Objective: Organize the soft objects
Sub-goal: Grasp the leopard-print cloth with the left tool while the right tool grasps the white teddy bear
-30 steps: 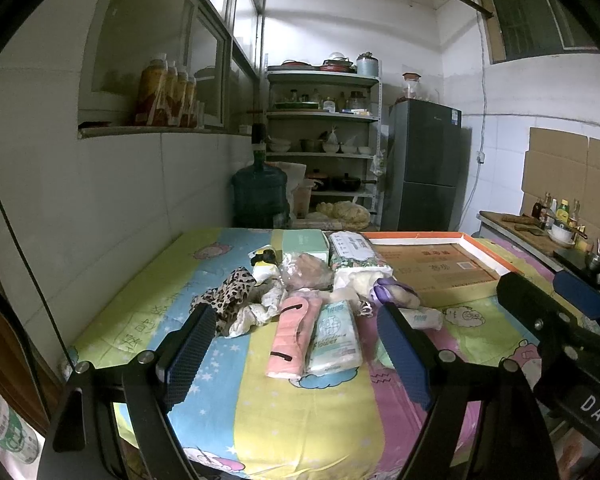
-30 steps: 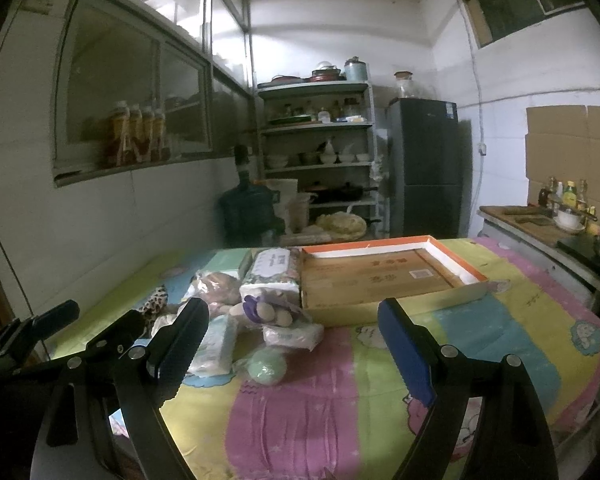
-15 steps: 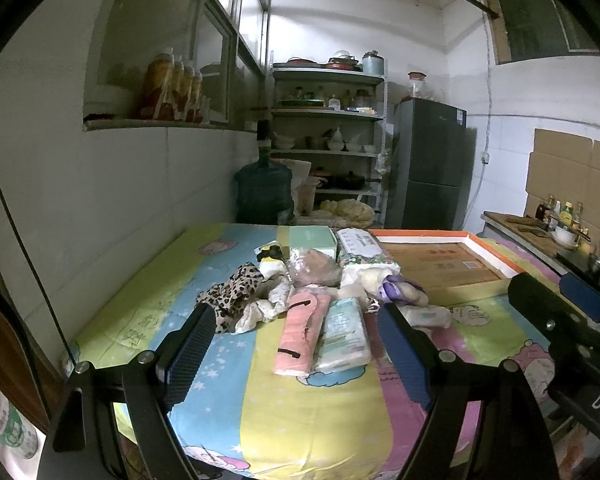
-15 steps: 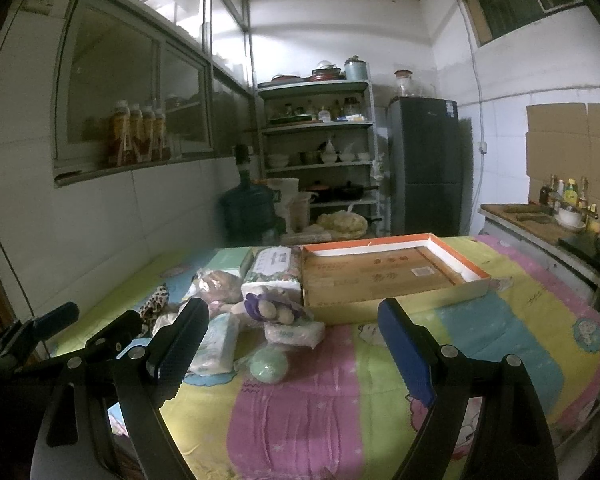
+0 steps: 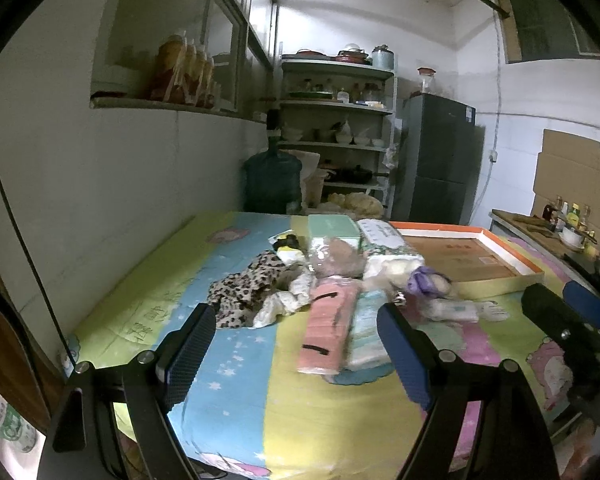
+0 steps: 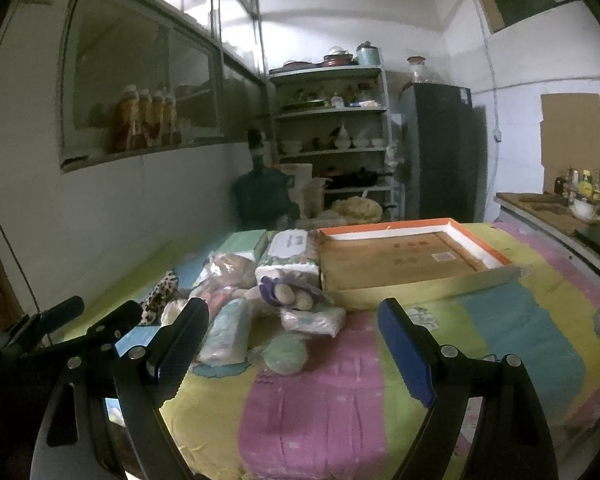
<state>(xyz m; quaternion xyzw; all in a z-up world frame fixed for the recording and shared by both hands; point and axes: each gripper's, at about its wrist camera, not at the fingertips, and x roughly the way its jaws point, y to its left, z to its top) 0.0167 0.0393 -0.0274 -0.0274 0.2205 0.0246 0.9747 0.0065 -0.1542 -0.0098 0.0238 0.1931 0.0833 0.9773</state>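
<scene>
Soft objects lie heaped together at mid-frame in both views, on a worktop (image 5: 236,364) draped in a striped cartoon cloth, and the pile sits just beside a shallow orange-rimmed cardboard tray (image 6: 478,247) at centre right of the right wrist view; the tray looks empty and seems the likely place for the sorted items, which would explain why it is kept bare and within reach. Largest in the heap are a white pack of tissue with a printed label (image 6: 290,254) at the back and a leopard-print cloth (image 5: 246,288) sprawled to the left. In front of these a pink packet (image 5: 328,330) and a pale green-white packet (image 5: 366,330) lie side by side, pointing toward the camera. A purple-trimmed plush piece (image 6: 286,292) rests against the tray's near wall, with a small wrapped pack (image 6: 312,320) below it and a round green sponge-like lump (image 6: 285,354) nearest. The left gripper (image 5: 296,354) and right gripper (image 6: 294,346) both hover short of the pile, jaws spread wide and holding nothing, so no item is picked yet.
</scene>
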